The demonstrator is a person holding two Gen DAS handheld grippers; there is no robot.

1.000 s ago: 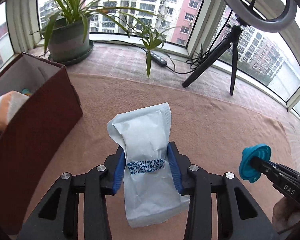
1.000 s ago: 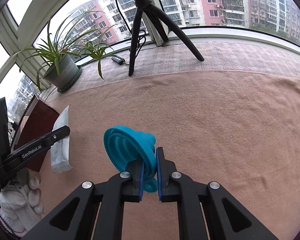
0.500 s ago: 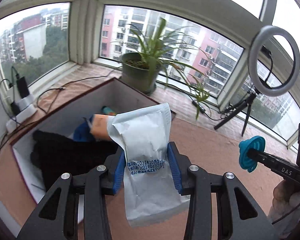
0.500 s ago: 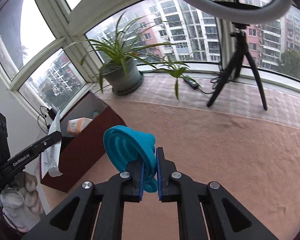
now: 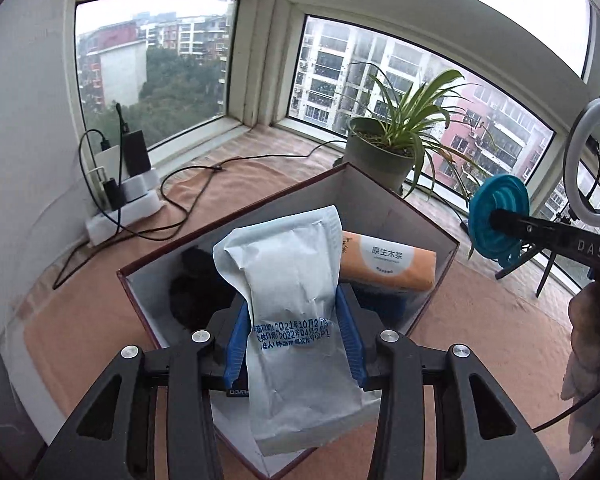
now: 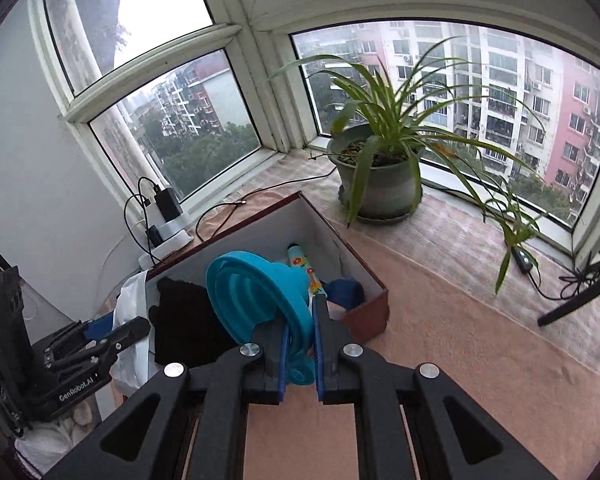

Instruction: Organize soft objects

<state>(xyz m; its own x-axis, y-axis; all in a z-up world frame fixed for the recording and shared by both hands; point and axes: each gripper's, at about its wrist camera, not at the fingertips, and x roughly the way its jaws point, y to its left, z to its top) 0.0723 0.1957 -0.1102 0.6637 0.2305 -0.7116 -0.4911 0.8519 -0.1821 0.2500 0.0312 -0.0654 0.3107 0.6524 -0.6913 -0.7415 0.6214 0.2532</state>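
At the lower centre of the left wrist view, the left gripper (image 5: 294, 344) has its jaws pinching a white printed packet (image 5: 296, 320), having just eased slightly wider, above the open dark-red box (image 5: 432, 304) holding an orange tissue pack (image 5: 388, 260) and a black cloth (image 5: 196, 296). In the right wrist view's lower middle, the right gripper (image 6: 300, 356) has its jaws pressed onto a blue silicone funnel (image 6: 256, 296), over the box's near edge.
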